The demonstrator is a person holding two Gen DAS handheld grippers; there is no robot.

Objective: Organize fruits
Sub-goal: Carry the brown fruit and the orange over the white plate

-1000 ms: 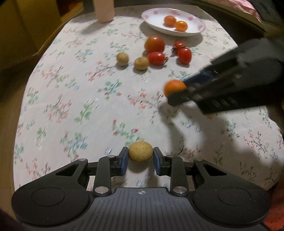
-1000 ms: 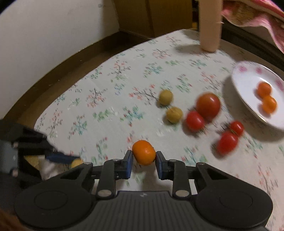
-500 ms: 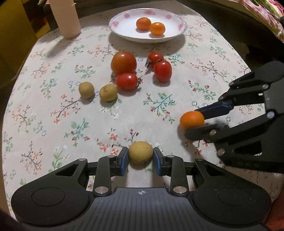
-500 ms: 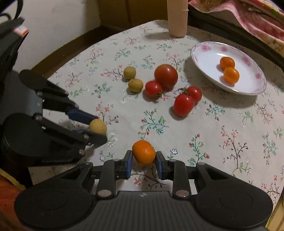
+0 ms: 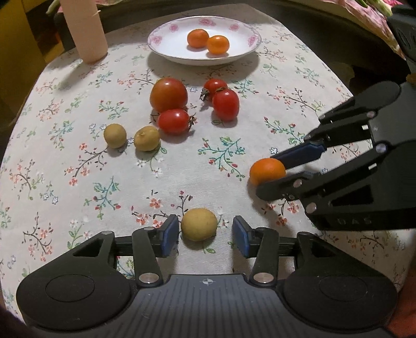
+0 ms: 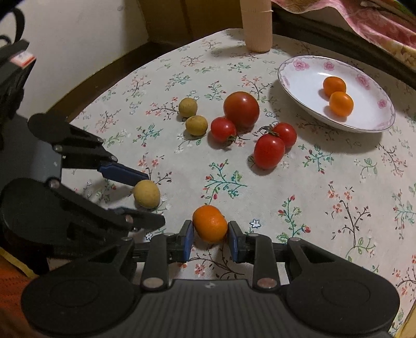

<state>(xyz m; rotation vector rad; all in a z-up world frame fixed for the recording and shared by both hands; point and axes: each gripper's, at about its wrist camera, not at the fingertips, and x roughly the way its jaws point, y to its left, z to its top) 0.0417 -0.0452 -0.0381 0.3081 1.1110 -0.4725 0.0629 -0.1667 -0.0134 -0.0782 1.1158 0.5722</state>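
My left gripper [image 5: 205, 235] is open around a small tan round fruit [image 5: 199, 224] that lies on the floral cloth, with a gap at the right pad. It also shows in the right wrist view [image 6: 147, 193]. My right gripper [image 6: 210, 240] holds a small orange [image 6: 210, 223] between its blue pads; the orange also shows in the left wrist view [image 5: 267, 171]. A white flowered plate [image 5: 166, 44] at the far side holds two small oranges [image 5: 208, 41]. Several red tomatoes [image 5: 169, 95] and two more tan fruits [image 5: 131, 136] lie mid-table.
A tall pink cup [image 5: 84, 28] stands at the far left by the plate. The round table's edge curves close on the left and right. A patterned cloth [image 6: 369, 23] lies beyond the far edge.
My left gripper has opened and let go of the tan fruit, which now rests on the cloth. Both grippers swung around and lowered toward the table.
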